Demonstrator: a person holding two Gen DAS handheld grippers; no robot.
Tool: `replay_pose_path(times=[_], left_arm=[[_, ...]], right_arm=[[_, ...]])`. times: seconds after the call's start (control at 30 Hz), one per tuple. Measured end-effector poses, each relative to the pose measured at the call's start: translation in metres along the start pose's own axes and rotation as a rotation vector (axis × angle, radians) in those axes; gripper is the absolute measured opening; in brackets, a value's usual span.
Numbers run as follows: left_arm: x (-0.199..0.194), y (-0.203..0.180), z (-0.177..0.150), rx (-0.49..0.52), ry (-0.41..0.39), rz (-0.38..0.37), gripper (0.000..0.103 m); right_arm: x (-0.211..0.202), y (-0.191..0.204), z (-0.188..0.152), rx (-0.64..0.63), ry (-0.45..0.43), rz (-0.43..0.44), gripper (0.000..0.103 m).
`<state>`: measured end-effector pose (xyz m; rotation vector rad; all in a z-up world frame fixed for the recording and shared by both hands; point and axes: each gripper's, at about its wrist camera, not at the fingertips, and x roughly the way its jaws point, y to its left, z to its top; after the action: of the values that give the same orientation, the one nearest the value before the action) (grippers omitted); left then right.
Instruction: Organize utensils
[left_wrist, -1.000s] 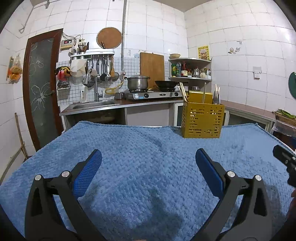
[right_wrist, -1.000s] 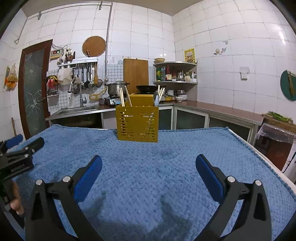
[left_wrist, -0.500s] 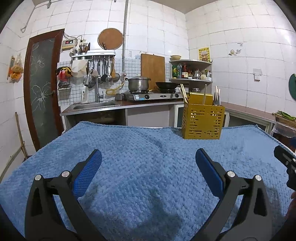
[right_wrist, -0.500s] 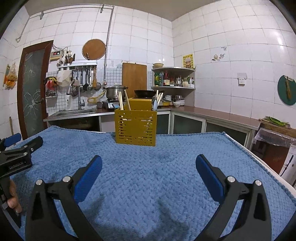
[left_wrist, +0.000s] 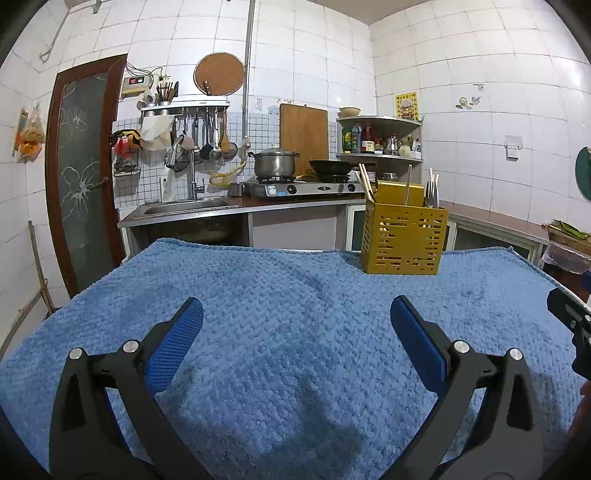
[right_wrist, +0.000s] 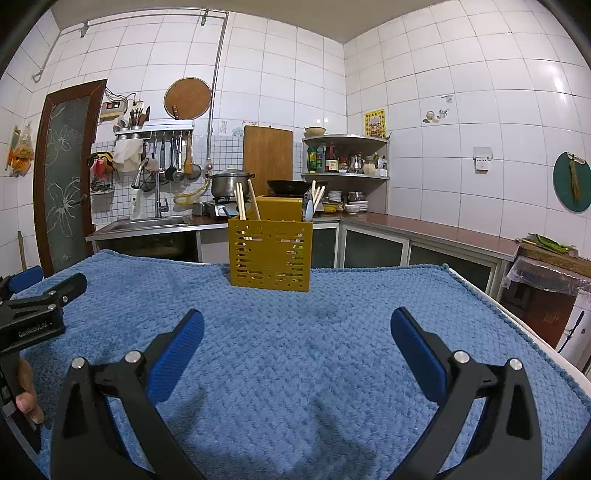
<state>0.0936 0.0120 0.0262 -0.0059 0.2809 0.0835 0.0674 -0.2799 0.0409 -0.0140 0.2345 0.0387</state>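
Observation:
A yellow slotted utensil holder (left_wrist: 404, 240) stands at the far edge of the blue towel (left_wrist: 277, 314); it also shows in the right wrist view (right_wrist: 270, 254). Chopsticks (right_wrist: 243, 201), a fork (left_wrist: 429, 192) and a pale spoon (right_wrist: 308, 211) stand in it. My left gripper (left_wrist: 295, 317) is open and empty above the near towel. My right gripper (right_wrist: 295, 328) is open and empty, also near, well short of the holder. No loose utensil lies on the towel.
The towel (right_wrist: 332, 332) covers a table whose right edge (right_wrist: 517, 321) drops off. Behind are a sink counter (left_wrist: 192, 206), a stove with a pot (left_wrist: 275, 162), and a side counter (right_wrist: 443, 232). The other gripper shows at each view's edge (right_wrist: 33, 306).
Both grippers have tilted or risen slightly, so the holder sits lower and a bit farther in each view. Jaws stay open and empty.

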Motion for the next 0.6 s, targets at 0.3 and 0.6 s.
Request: replay_pose_path(times=[0.3,0.6], left_arm=[[-0.0001,-0.0014,0.0007,0.003,-0.002,-0.003,0.098],[-0.0016,-0.0031,0.001,0.01,-0.007,-0.009,0.098]], right_arm=[[-0.0002,-0.0005,0.0,0.001,0.001,-0.002,0.099],[-0.0001,-0.002,-0.0006,0.001,0.001,-0.002,0.099]])
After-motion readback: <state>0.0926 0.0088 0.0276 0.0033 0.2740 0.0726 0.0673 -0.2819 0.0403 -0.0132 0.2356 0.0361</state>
